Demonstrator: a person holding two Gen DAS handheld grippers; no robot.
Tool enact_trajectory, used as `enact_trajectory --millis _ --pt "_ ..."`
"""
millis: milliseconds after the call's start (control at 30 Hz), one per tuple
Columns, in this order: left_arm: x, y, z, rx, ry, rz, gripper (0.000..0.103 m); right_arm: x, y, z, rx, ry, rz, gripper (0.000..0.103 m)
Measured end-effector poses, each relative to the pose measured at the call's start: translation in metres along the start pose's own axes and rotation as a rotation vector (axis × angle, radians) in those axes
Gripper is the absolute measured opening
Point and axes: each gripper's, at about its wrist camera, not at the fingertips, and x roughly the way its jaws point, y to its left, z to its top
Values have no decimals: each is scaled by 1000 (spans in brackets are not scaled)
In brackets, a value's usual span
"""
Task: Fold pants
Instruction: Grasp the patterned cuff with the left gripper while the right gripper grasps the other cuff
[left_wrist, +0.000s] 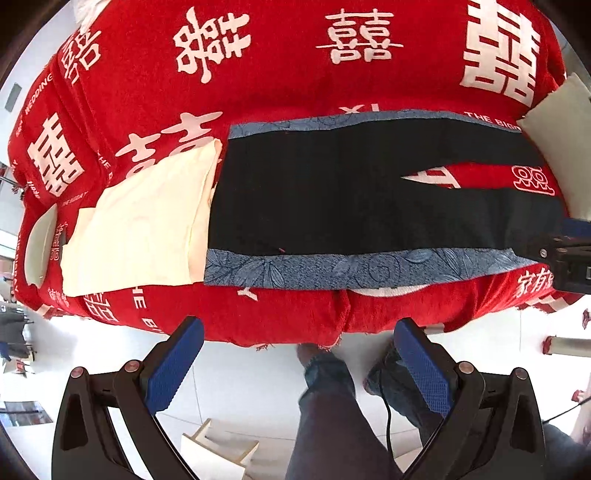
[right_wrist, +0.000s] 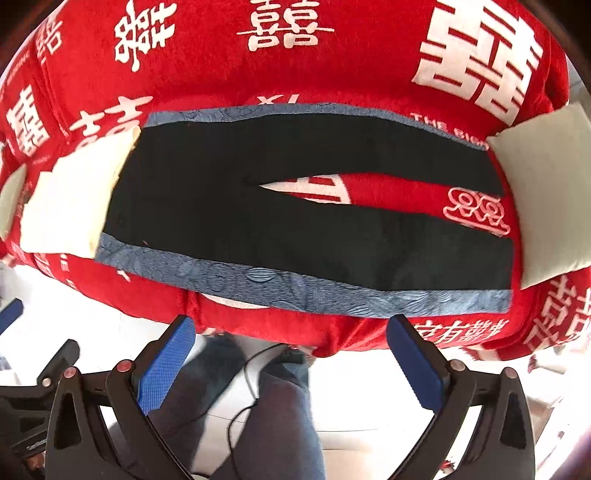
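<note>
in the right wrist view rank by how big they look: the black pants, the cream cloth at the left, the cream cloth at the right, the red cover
1. red cover, fills most of the view
2. black pants
3. and 4. left cream cloth and right cream cloth: look alike in size, and the fisheye edges distort both, so I won't rank them.

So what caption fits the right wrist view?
Open right tool hovering before black pants spread flat on a red blanket.

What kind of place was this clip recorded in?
Probably an indoor folding station, home or workspace unclear: a surface draped in a red blanket, black pants laid flat, folded cream cloth, pale tiled floor.
</note>
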Motion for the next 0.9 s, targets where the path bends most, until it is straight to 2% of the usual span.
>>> enact_trajectory --millis 133,267,333,433,567,600,667,700,733,800,900 --pt "20 17 9 -72 9 -58 103 11 -10 0 103 12 190 103" --pt "62 39 16 -152 70 -146 103 36 -17 -8 259 2 398 103" --pt "90 52 16 -199 104 -216 103 60 -18 -18 373 -6 491 103" --pt "129 65 13 -253 134 -225 103 100 -4 -28 435 28 539 103" --pt "181 80 5 -339 167 -290 103 159 19 -40 462 53 594 103" --pt "196 84 1 -376 171 -344 103 174 23 -42 480 54 621 101" --pt "215 90 -7 -433 161 -399 88 200 29 -45 500 53 658 92" --pt "223 91 -11 -447 165 -426 82 213 31 -48 506 53 675 79" --pt "232 92 -15 -462 175 -452 82 224 33 -50 517 50 704 71" --pt "246 95 -25 -504 178 -497 82 241 33 -56 551 39 751 70" --pt "255 96 -32 -518 175 -528 82 256 32 -63 583 21 775 70"
